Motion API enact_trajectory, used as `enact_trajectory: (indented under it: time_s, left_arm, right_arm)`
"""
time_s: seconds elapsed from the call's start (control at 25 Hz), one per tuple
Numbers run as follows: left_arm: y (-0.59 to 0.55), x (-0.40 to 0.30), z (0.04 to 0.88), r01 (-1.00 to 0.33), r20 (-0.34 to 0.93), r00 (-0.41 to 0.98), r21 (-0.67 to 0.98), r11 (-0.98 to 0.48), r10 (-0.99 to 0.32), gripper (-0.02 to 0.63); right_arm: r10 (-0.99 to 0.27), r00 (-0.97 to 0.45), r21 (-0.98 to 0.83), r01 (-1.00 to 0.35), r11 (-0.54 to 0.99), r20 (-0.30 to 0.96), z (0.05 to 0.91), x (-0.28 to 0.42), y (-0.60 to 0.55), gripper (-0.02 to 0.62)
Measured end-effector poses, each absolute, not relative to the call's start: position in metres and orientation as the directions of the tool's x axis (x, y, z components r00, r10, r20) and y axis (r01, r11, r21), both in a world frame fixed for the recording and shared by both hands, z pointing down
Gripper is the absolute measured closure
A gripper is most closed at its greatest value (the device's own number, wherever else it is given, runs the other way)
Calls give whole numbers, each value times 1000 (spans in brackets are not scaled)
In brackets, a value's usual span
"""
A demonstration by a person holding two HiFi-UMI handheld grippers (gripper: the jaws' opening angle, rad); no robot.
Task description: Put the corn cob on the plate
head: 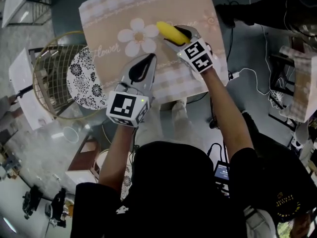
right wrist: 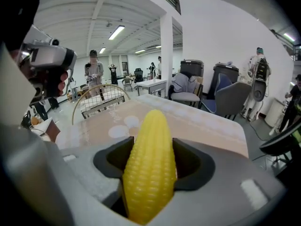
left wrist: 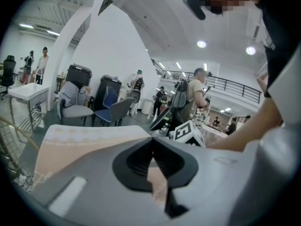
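A yellow corn cob (head: 171, 32) hangs above the beige flower-print tablecloth (head: 119, 21), and my right gripper (head: 177, 37) is shut on it. In the right gripper view the cob (right wrist: 150, 164) stands lengthwise between the two jaws and its tip sticks out past them. The plate (head: 83, 82), white with a black floral pattern, lies at the table's left edge, partly inside a wire basket. My left gripper (head: 146, 62) is shut with nothing in it, just right of the plate. The left gripper view shows its jaws (left wrist: 151, 150) meeting over the cloth.
A gold wire basket (head: 52, 76) stands at the left of the table. White cables run over the floor (head: 257, 78) to the right. Beyond the table are chairs (left wrist: 113, 112), a white desk (left wrist: 26, 93) and several people.
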State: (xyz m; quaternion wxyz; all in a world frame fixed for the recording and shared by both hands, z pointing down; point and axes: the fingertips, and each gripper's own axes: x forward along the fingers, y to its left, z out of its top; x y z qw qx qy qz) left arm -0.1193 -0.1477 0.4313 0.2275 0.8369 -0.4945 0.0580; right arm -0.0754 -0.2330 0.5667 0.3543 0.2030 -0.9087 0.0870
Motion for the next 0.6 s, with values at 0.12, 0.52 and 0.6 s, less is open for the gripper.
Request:
enact_trajectory:
  time_s: [0.12, 0.52, 0.6]
  left_arm:
    - [-147, -103, 431, -842, 320, 526, 328, -429, -788, 598]
    - [-139, -66, 433, -820, 324, 564, 328, -469, -760, 598]
    - [-136, -63, 435, -820, 331, 565, 331, -468, -756, 597]
  right_arm:
    - [-330, -644, -18, -471, 882, 690, 570, -44, -227, 339]
    - [-348, -582, -35, -545, 838, 735, 593, 37, -192, 339]
    - [-358, -573, -37, -563, 826, 738, 599, 50, -186, 339]
